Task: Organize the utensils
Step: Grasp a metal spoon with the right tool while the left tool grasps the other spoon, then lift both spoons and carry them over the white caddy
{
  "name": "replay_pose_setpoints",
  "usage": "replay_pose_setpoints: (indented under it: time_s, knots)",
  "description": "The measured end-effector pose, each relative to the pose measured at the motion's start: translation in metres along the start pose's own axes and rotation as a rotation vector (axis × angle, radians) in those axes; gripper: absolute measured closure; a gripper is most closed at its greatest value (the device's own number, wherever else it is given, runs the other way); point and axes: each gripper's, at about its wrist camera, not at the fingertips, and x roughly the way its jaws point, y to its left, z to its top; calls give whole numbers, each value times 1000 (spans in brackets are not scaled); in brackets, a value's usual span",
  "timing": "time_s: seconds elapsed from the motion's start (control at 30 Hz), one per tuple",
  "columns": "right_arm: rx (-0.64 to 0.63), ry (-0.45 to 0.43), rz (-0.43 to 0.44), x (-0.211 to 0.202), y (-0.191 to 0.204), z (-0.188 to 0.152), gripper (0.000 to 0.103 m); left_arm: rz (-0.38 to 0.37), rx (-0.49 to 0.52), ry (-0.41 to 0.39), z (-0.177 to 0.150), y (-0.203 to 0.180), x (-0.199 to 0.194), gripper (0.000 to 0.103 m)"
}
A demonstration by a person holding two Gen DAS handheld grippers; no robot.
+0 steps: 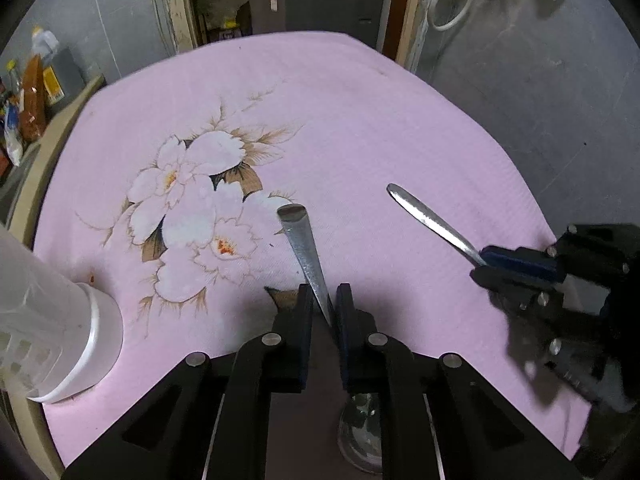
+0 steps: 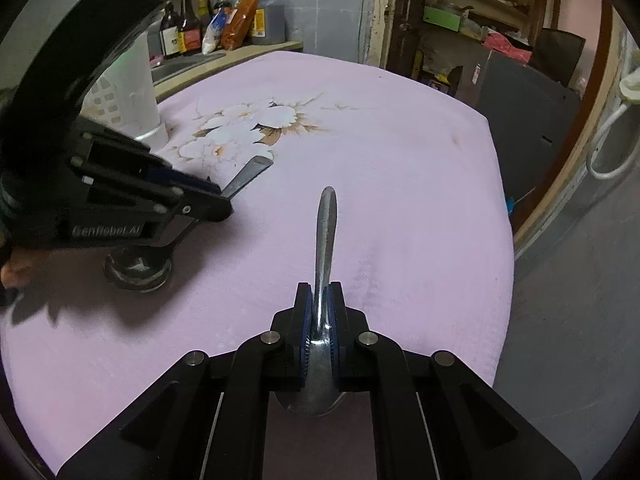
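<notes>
Tongs on both sides are clamped: left tongs (image 1: 325,300) pinch a flat-handled steel spoon (image 1: 306,252), right tongs (image 2: 319,304) a rounded-handled steel spoon (image 2: 326,232), over the pink floral-clothed surface (image 1: 360,120), likely bound for the white perforated plastic holder (image 1: 52,320) nearby.

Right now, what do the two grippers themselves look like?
Both are matte black plastic with angular linkage arms joined by round silver pins. The left gripper and right gripper have flat fingers faced with ribbed blue pads. The left one's side carries pale lettering, and its body ends in a curved black shroud.
</notes>
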Motion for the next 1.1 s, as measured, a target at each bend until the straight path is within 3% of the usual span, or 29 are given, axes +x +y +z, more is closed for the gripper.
replay_pose_setpoints:
  time_s: [0.23, 0.4, 0.5, 0.7, 0.97, 1.1]
  knots:
    - [8, 34, -6, 5, 1, 7, 98, -65, -41, -13, -20, 15, -7, 99]
    - [28, 89, -16, 17, 1, 22, 98, -47, 20, 3, -20, 5, -12, 99]
    - [10, 100, -40, 19, 6, 24, 98, -50, -11, -4, -20, 3, -12, 100]
    - [74, 13, 13, 7, 7, 8, 98, -72, -69, -120, -40, 1, -27, 100]
    - [89, -86, 54, -8, 19, -3, 98, -88, -112, -169, -50, 14, -48, 101]
    - [68, -147, 74, -18, 24, -3, 98, -109, -143, -245, -59, 20, -61, 102]
